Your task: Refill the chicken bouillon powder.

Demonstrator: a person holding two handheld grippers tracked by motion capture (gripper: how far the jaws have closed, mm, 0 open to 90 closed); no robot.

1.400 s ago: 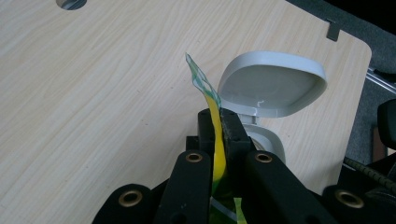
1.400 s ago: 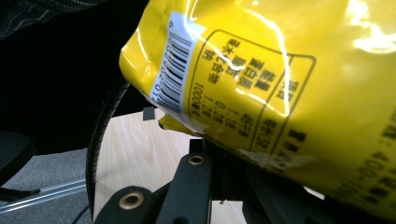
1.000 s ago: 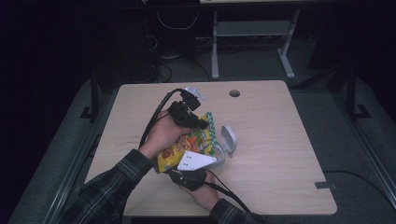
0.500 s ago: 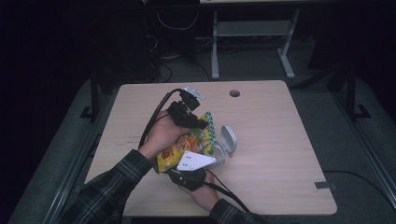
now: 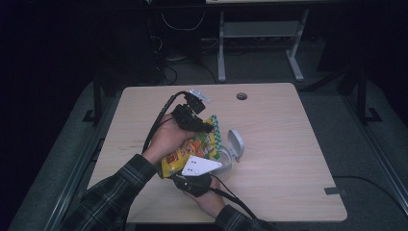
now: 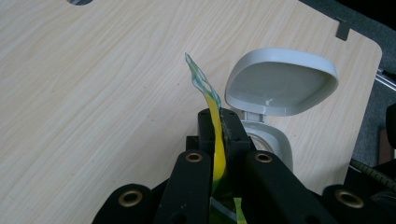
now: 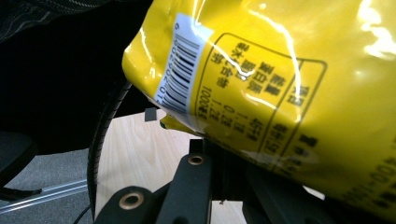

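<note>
A pale wooden table (image 5: pixel 288 125) carries a grey open-lidded container (image 5: pixel 232 150).

One yellow snack bag (image 5: pixel 190 149) and one grey container (image 5: pixel 226 156) with its one hinged lid (image 5: pixel 235 142) are on one tabletop (image 5: pixel 288 130). Two grippers: left gripper (image 5: pixel 208 128), right gripper (image 5: pixel 192 179).

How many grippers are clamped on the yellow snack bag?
2. The left gripper pinches the yellow snack bag at its top edge; the right gripper holds its lower end, nearest the person.
</note>
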